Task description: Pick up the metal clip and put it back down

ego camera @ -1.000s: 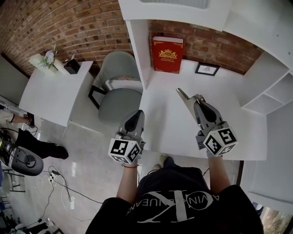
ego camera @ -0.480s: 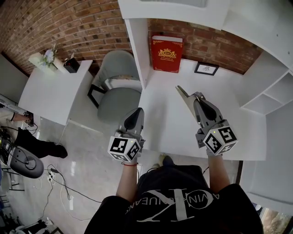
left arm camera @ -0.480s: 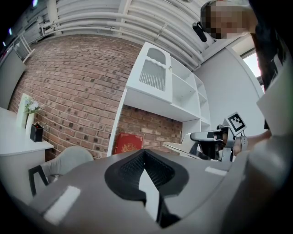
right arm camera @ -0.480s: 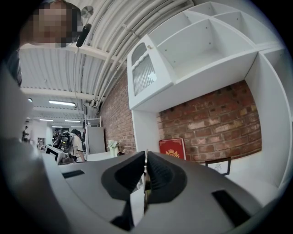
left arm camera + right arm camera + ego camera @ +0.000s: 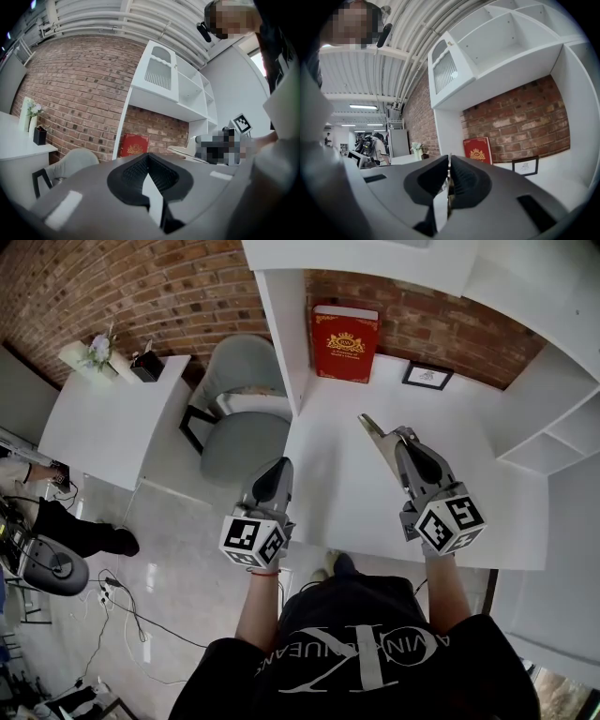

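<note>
So the setting is a brick wall [image 5: 141,287] room with a big white desk [image 5: 356,502] tucked into a white shelf unit [image 5: 525,306]. A red book [image 5: 344,343] stands upright at the back of the desk against the bricks, so I'll place everything off that. Left of the book, past the shelf's side panel, sits a grey chair [image 5: 239,442], and a small framed picture [image 5: 427,377] leans just to the book's right. The right gripper [image 5: 398,439] hangs over the desk, in front of the book and a bit to its right, jaws squeezed onto the metal clip [image 5: 373,432]. The clip sticks straight out of the jaw tips. Its long axis runs in line with the gripper, free end aimed back toward the book. It's edge-on between the pads in the right gripper view. The left gripper [image 5: 277,472] is in front of the book and to its left, by the desk's left edge, jaws pressed together on nothing.
</note>
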`<state>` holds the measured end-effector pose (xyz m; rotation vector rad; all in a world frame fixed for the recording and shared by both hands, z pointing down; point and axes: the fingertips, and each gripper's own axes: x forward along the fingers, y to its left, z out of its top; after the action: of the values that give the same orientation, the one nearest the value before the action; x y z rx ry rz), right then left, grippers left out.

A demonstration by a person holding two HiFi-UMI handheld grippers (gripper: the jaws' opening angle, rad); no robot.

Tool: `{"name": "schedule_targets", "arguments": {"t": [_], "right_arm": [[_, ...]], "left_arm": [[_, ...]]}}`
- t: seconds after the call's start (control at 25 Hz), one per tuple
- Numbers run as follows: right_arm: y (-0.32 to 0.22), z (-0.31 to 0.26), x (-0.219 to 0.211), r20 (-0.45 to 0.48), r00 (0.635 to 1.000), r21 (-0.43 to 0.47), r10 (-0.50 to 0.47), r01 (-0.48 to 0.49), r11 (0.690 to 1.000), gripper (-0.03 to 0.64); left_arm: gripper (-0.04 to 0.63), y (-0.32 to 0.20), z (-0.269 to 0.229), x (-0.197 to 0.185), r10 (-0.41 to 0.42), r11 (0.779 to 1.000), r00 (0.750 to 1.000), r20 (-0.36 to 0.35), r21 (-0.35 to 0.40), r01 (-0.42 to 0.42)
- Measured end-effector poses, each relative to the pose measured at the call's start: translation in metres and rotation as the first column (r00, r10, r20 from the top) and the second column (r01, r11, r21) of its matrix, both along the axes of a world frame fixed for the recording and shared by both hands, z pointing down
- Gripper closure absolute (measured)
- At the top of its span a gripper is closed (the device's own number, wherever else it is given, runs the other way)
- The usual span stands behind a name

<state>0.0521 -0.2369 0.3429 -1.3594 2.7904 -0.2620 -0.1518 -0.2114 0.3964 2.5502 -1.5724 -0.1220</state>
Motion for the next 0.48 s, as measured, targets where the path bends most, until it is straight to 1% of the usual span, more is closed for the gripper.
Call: {"name": "schedule_targets", "arguments": {"t": [0.24,0.48], "right_arm": [[-0.005,0.019,0.000,-0.002,1.000,-0.047,-0.003,0.003,0.999,0.591],[-0.011,0.042,-0.002,-0.005,1.000,-0.112,-0.005,0.004,0.994,0.591]], "left_arm": [[0.588,-0.001,0.019,0.000,-0.003,0.999,1.000,-0.001,-0.043,0.003],[0.588,-0.005,0.034,-0.004,-0.007,0.997,1.000,0.007,-0.077,0.008]]}}
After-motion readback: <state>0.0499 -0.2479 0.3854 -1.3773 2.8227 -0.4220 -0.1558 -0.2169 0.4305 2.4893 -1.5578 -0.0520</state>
